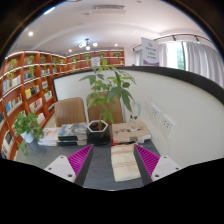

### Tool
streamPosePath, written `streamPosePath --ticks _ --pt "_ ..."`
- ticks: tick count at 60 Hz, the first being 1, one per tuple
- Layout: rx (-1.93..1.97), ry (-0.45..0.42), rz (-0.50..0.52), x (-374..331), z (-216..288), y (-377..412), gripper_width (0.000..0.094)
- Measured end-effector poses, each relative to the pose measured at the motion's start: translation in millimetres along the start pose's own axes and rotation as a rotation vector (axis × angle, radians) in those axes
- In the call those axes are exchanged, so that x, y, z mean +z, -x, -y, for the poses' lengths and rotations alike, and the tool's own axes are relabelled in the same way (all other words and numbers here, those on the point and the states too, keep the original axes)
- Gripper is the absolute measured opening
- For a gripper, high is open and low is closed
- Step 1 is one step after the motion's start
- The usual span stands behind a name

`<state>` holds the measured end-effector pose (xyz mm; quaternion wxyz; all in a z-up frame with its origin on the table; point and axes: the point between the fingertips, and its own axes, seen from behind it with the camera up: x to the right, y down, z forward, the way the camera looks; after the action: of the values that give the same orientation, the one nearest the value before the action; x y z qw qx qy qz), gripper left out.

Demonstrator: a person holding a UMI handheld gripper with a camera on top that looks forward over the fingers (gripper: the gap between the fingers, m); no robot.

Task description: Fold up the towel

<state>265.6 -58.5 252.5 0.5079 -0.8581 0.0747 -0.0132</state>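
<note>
Gripper view only.

Gripper (112, 160): fingers spread wide, nothing between the pads. Released, not touching anything. Pink pads (80, 157) sit in the lower-centre of the frame, one each side of the gap.

Towel (125, 161): pale beige cloth, lying on the dark table (100, 170) just ahead of the fingers, roughly between them and a bit toward the right one. Looks like a narrow strip, long axis running away from the camera. Can't tell whether it's already folded once or just laid flat.

Rest of the table, centre frame: potted plant (106, 95) in a dark pot beyond the towel, a box (130, 132) just right of it, a stack of books (66, 136) to the left. Smaller plant (27, 124) at mid-left. Bookshelves (30, 85) fill the upper left; white partition wall (175, 105) on the right.

Judgement: fold not started, or between folds. Gripper hangs above the cloth, no grasp yet.

Risks:
- Thin cloth flat on a hard top: pads could pinch only the upper layer, or slide off the edge, so the fold drags instead of lifting.
- Grabbing mid-strip rather than a corner would bunch it.
- Swinging the far end over could clip the box or the plant pot, both near the towel's far end.
- Dark table may hide the near hem.
</note>
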Motion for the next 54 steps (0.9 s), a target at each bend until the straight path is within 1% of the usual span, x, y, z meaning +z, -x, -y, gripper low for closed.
streamPosePath --ticks 10,20,29,41,54 --pt "-0.012 -0.035 0.068 -75 -16 85 0.0819" --pt "-0.058 -0.01 0.103 -127 -59 146 0.0827" --pt "-0.074 0.001 0.152 -163 -80 187 0.0828" --pt "-0.11 -0.007 0.19 -193 -96 214 0.0828" --pt "-0.122 -0.012 0.188 -209 -103 219 0.0829"
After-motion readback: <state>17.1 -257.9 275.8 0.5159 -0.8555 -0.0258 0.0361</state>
